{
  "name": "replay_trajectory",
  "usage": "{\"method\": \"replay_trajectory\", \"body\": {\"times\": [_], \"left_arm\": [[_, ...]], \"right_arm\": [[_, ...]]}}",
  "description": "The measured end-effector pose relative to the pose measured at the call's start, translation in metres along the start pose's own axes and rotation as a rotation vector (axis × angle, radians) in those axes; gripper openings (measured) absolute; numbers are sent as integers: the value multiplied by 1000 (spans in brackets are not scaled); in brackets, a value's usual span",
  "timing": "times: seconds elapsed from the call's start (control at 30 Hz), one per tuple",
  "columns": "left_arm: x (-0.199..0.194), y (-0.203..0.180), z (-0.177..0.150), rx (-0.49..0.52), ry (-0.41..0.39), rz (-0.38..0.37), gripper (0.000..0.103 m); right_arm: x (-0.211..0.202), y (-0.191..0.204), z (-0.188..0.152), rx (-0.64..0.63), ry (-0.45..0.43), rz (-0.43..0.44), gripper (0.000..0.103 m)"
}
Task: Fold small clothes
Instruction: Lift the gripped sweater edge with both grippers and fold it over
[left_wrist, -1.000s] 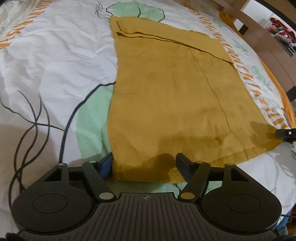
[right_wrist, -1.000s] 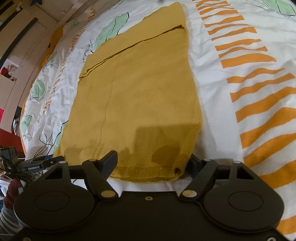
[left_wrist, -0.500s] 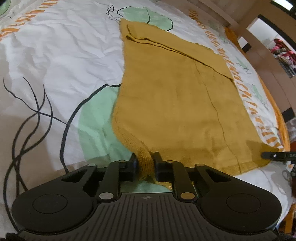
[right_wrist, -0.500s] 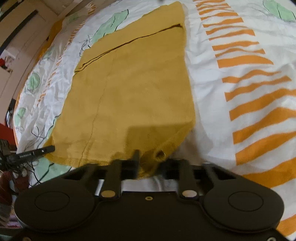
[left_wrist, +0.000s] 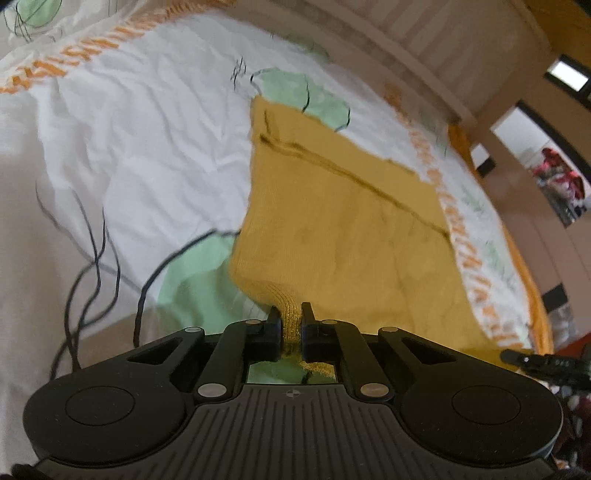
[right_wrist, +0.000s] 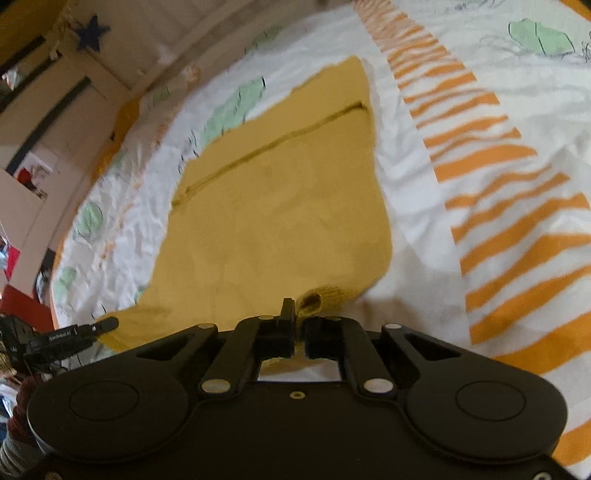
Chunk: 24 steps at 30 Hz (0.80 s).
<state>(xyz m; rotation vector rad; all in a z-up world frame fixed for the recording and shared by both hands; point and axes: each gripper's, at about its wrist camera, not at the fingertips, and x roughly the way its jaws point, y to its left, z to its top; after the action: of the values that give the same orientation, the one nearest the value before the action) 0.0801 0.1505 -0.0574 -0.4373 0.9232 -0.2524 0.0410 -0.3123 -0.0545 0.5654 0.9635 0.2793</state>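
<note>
Now both tongs, left tongs (left_wrist: 290, 318) and right tongs (right_wrist: 300, 318), pinch mustard garment (left_wrist: 343, 221) hem.

A home bedroom: a bed spread with a white bedsheet (left_wrist: 147, 155) printed with green leaves and orange stripes, a wooden bed frame (left_wrist: 424, 48) behind, and a blue star (right_wrist: 92, 32) on the wall.
</note>
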Motion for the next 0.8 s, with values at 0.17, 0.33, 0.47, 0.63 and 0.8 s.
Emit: {"method": "replay_trajectory", "body": {"times": [0.17, 0.33, 0.47, 0.63, 0.8], "left_arm": [[-5, -9, 22, 15, -70, -16, 8], [2, -18, 56, 24, -131, -24, 8], [10, -23, 85, 26, -181, -30, 8], [26, -23, 123, -2, -231, -46, 8], [54, -17, 158, -42, -251, -42, 8]], "right_arm": [[-2, 9, 15, -7, -79, 34, 11], [3, 16, 42, -16, -147, 59, 11], [11, 18, 68, -12, -207, 78, 11], [32, 13, 106, 11, -262, 94, 11], [61, 6, 146, 30, -304, 91, 11]]}}
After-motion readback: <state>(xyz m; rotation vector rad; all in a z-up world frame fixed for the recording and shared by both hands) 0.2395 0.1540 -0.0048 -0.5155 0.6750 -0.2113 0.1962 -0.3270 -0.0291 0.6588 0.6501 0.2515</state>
